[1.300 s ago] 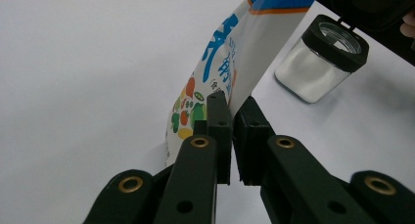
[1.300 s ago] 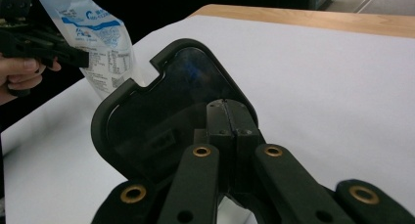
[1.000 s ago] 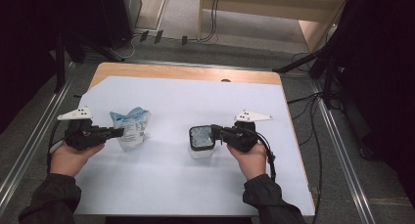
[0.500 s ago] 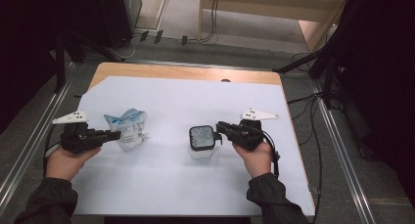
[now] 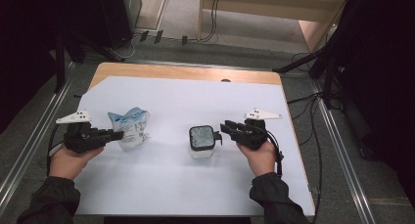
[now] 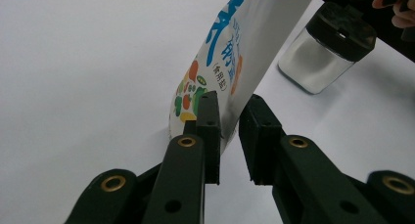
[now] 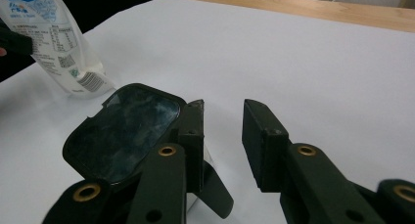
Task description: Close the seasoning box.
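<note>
- Counter (image 5: 161,185), under a white sheet, bears everything.
- Pouch (image 5: 129,128) stands upright at the left tool (image 5: 117,134) tips; its edge sits between jaws that have just been opening, a gap showing on one side.
- Jar (image 5: 201,142), clear with a black lid, contents unclear, sits just left of the right tool (image 5: 224,128).
- Right tool: jaws have just been opening, nothing between them.

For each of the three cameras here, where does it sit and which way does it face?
High view: above the person's side, looking forward and down on the table; both hands and forearms show.
Left gripper view: rides the left gripper, looking along its jaws at the pouch.
Right gripper view: rides the right gripper, beside the jar.
Shared: both gripper views show pouch and jar.
</note>
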{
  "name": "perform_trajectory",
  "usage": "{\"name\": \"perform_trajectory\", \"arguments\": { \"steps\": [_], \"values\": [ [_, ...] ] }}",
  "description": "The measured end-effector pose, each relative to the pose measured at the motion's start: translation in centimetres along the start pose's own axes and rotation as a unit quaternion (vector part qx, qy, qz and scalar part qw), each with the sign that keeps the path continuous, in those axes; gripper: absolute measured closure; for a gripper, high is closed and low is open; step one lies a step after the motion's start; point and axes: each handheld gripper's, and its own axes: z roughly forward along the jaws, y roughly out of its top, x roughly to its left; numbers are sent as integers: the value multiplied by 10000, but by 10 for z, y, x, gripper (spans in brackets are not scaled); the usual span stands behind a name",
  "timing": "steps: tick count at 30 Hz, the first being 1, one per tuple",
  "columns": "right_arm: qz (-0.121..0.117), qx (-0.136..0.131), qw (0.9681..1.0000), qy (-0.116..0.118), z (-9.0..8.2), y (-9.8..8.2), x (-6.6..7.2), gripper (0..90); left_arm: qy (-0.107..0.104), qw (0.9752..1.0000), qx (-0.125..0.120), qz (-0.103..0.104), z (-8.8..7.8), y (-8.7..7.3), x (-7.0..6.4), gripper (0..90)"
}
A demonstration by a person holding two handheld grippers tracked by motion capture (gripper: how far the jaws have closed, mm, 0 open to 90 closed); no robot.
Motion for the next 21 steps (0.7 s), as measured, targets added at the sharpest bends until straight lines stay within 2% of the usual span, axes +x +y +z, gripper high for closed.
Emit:
{"name": "perform_trajectory", "arguments": {
  "steps": [6, 10, 13, 19, 21],
  "values": [
    [-51, 7, 10000, -53, 0, -1, -2, 660, -23, 10000, 0, 3, 3, 1, 0, 776],
    [-200, -55, 9995, -222, -1, -3, -6, 510, -23, 10000, -10, 7, 3, 1, 0, 774],
    [-186, 0, 9993, -314, -1, -4, -8, 458, -11, 10000, -26, 39, 2, 1, 0, 764],
    [-213, 41, 9991, -359, -2, -5, -10, 445, -53, 9999, -85, 74, 2, 1, -2, 699],
    [-205, 39, 9991, -379, -3, -5, -11, 445, -49, 9999, -74, 78, 3, 1, -2, 651]
  ]
}}
